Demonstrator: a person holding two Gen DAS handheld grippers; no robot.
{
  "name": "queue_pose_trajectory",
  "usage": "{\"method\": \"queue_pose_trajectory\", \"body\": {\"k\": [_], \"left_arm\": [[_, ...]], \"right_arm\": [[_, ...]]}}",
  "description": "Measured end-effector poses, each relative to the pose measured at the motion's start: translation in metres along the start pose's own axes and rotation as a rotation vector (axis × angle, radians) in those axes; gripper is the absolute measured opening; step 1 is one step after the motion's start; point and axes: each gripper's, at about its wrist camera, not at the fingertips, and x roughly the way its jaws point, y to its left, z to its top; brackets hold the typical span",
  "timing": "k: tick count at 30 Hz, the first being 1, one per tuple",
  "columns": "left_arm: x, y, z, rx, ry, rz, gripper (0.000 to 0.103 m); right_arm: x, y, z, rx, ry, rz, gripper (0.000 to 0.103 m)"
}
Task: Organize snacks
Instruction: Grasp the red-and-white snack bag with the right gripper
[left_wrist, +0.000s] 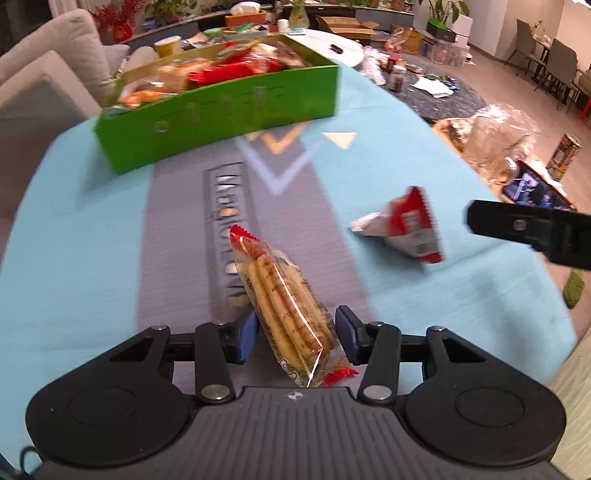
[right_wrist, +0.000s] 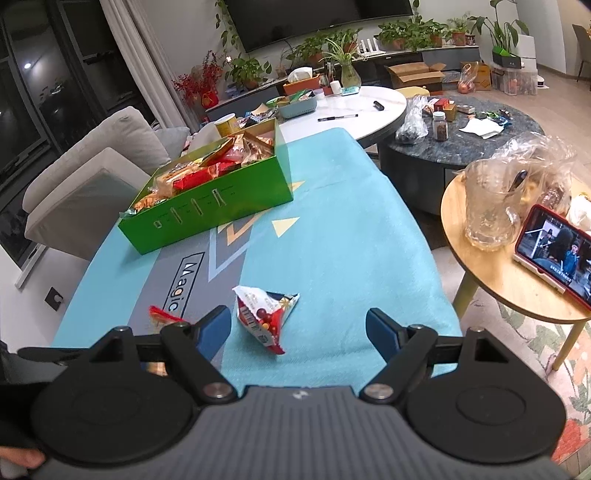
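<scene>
Now | left gripper (left_wrist: 295, 330): jaws pinching biscuit pack (left_wrist: 284, 295) | right gripper (right_wrist: 299, 328): jaws spread, candy pouch (right_wrist: 264, 315) between

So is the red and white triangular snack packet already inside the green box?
No, the red and white triangular snack packet lies on the blue tablecloth, well short of the green box.

Your right gripper (right_wrist: 297, 332) points down at the blue-green table mat (right_wrist: 351, 258), its jaws standing apart with nothing between the blue pads (right_wrist: 214, 328). Just ahead of the gap, nearer your left pad, a red-and-white snack packet (right_wrist: 264, 317) lies on the mat. Beside that pad's outer edge shows the red end of a second wrapper (right_wrist: 160, 314). Farther ahead and to the left sits the green box (right_wrist: 221, 206), filled with snacks.
</scene>
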Motion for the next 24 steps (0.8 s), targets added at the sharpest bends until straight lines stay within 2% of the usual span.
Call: {"method": "queue_pose_trajectory", "body": {"k": [2,4,6,9,15,17,19,24], "left_arm": [[-0.003,0.012,-0.002,0.004,-0.009,0.022,0.046],[-0.007,0.022,-0.003,-0.009,-0.015,0.029,0.065],[-0.015,0.031,-0.005,-0.031,-0.038,0.032,0.074],[-0.022,0.038,-0.009,-0.032,-0.062,0.059,0.075],[-0.009,0.030,-0.011,-0.014,-0.020,0.048,0.075],[-0.002,0.024,-0.012,0.016,-0.025,0.064,0.072],[0.003,0.020,-0.013,0.049,-0.022,0.071,0.054],[0.004,0.028,-0.014,0.064,-0.031,0.045,0.035]], "right_arm": [[0.002,0.002,-0.001,-0.001,0.007,0.004,0.085],[0.005,0.006,-0.003,-0.009,0.016,0.010,0.085],[0.009,0.011,-0.005,-0.019,0.026,0.013,0.085],[0.015,0.017,-0.009,-0.032,0.045,0.014,0.085],[0.028,0.026,-0.015,-0.051,0.072,-0.014,0.085],[0.032,0.030,-0.016,-0.066,0.074,-0.035,0.085],[0.035,0.033,-0.017,-0.086,0.075,-0.054,0.085],[0.046,0.036,-0.017,-0.103,0.075,-0.078,0.085]]}}
